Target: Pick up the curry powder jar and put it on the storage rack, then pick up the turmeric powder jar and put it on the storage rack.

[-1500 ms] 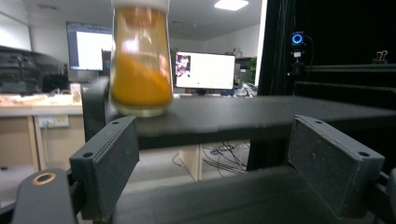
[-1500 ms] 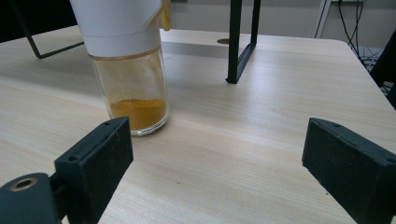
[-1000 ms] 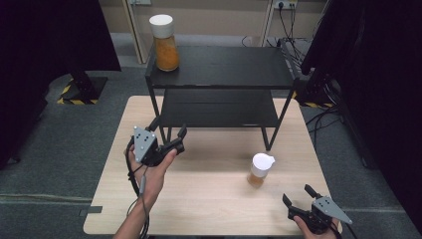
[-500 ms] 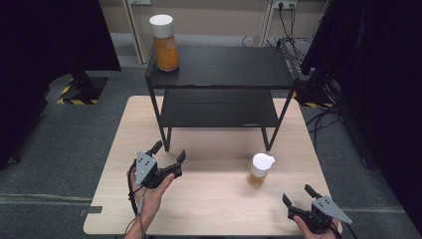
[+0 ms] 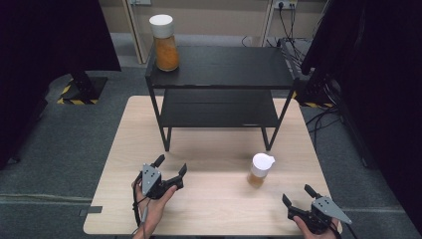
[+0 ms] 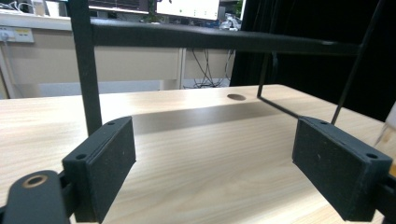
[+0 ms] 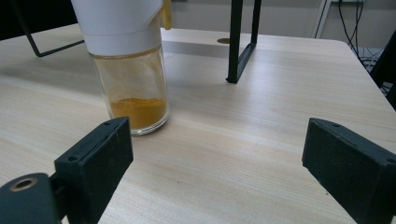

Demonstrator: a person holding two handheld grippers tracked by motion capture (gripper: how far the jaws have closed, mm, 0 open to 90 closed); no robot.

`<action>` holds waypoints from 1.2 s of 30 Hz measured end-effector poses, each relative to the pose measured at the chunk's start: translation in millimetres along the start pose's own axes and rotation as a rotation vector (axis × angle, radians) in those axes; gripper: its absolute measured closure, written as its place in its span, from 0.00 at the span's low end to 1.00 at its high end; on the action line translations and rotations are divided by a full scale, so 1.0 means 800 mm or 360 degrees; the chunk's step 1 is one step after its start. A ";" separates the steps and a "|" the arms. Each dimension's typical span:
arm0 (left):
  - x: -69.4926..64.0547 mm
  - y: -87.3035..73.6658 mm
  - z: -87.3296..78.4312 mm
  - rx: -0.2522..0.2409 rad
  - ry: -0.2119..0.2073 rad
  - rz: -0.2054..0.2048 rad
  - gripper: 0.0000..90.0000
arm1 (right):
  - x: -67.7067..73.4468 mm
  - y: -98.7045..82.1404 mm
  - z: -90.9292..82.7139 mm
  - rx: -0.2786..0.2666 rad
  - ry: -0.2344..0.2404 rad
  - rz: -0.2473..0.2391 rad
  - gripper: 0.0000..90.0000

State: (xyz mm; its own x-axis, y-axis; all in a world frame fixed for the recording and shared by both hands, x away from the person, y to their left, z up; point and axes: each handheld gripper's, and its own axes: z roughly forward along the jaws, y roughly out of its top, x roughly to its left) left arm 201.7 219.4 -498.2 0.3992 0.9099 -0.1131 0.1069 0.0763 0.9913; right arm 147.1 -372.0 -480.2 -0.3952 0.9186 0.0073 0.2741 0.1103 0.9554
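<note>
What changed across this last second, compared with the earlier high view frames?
The left gripper came down toward the table and nearer the person; its jaws have just been opening, with nothing between them. The right gripper, open and empty, the small jar on the table and the large jar on the shelf stayed put.

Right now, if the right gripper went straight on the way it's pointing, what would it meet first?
Probably nothing soon. The right gripper has bare table between its open jaws; the small jar stands left of that line, the shelf leg farther off. Depth is unclear.

Matt pale wood table (image 5: 214,209), black metal shelf (image 5: 224,67), clear glass jar (image 7: 137,93)
</note>
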 end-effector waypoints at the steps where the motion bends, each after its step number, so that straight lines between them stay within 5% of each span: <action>1: 0.000 -0.004 0.000 0.0001 -0.0001 -0.0001 0.14 | 0.000 0.000 0.000 0.0000 -0.0001 0.0000 0.10; 12: 0.005 -0.027 0.006 0.0068 0.0018 0.0025 0.13 | 0.003 0.001 0.001 0.0007 -0.0008 -0.0016 0.10; 36: 0.006 -0.027 0.007 0.0073 0.0010 0.0029 0.13 | 0.001 0.001 0.000 0.0007 -0.0009 0.0008 0.09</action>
State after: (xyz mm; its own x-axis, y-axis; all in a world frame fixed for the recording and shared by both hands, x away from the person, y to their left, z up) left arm 206.2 219.6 -520.2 0.3959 0.9134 -0.0946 0.1415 0.0411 0.9891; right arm 147.1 -370.9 -479.5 -0.3888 0.9213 0.0104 0.2798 0.1073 0.9540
